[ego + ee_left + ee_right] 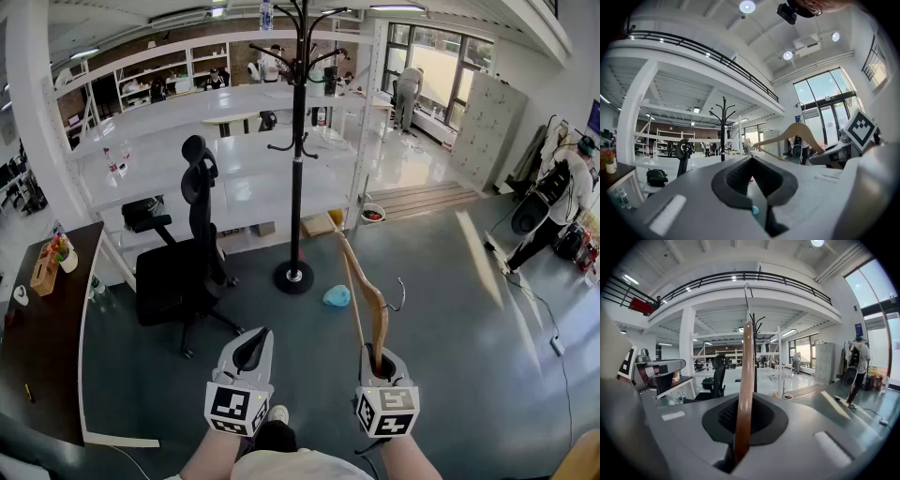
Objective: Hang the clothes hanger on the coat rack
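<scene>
A black coat rack (297, 141) with curved hooks stands on a round base on the grey floor, straight ahead of me. My right gripper (380, 357) is shut on the lower end of a wooden clothes hanger (373, 305), which points up and forward toward the rack, well short of it. In the right gripper view the hanger (744, 394) rises between the jaws, its metal hook (746, 296) on top and the rack (755, 352) just behind it. My left gripper (251, 349) is shut and holds nothing; its view shows the hanger (797, 133) at the right and the rack (723, 126) far off.
A black office chair (187, 262) stands left of the rack, next to a dark desk (47, 328). A blue object (337, 296) lies on the floor by the rack's base. White shelving (225, 141) runs behind. A person (562, 197) stands at the far right.
</scene>
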A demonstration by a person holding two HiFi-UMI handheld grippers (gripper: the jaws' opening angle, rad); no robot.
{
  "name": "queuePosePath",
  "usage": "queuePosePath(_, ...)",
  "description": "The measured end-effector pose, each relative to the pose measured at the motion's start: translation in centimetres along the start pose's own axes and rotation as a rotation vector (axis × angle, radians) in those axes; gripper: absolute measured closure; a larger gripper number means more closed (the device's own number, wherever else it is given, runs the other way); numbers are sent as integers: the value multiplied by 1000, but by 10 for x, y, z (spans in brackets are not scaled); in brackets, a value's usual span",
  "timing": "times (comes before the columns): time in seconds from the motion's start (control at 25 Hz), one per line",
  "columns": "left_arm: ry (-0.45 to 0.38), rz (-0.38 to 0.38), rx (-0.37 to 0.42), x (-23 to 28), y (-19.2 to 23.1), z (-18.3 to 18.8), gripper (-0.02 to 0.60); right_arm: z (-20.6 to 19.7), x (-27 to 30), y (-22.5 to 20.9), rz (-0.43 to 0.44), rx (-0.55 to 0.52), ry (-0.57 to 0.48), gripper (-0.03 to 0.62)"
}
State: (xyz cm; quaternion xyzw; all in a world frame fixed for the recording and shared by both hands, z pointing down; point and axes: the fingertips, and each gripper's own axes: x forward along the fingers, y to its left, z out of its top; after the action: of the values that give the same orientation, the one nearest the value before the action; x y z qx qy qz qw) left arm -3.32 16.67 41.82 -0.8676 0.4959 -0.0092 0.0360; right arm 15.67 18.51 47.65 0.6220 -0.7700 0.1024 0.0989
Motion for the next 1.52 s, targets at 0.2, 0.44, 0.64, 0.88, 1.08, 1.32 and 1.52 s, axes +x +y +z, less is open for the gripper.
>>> queuePosePath(0.2, 9, -4, -1, 4, -3, -4, 581, -6, 3, -4, 3, 1, 16, 568)
queuePosePath(0.44, 17, 5, -10, 5, 0, -7, 581, -10, 6, -5, -1, 8, 25, 566)
queuePosePath(0.64, 33, 12, -25, 12, 10, -20, 581, -17, 19, -7, -9, 27, 46, 566)
queuePosePath(0.88, 46, 18, -39, 33, 34, -30, 581, -16, 49, -11, -26, 34, 68, 566)
queuePosePath(1.08, 39, 25, -43, 63, 77, -33, 581, -6, 95, -8, -41, 48, 79, 566)
queuePosePath(1.32, 22, 25, -41, 103, 141, -32, 581, 17, 160, -1, -73, 61, 69, 566)
queuePosePath(1.52, 17, 14, -32, 132, 182, -34, 581, 29, 207, -1, -105, 91, 64, 566)
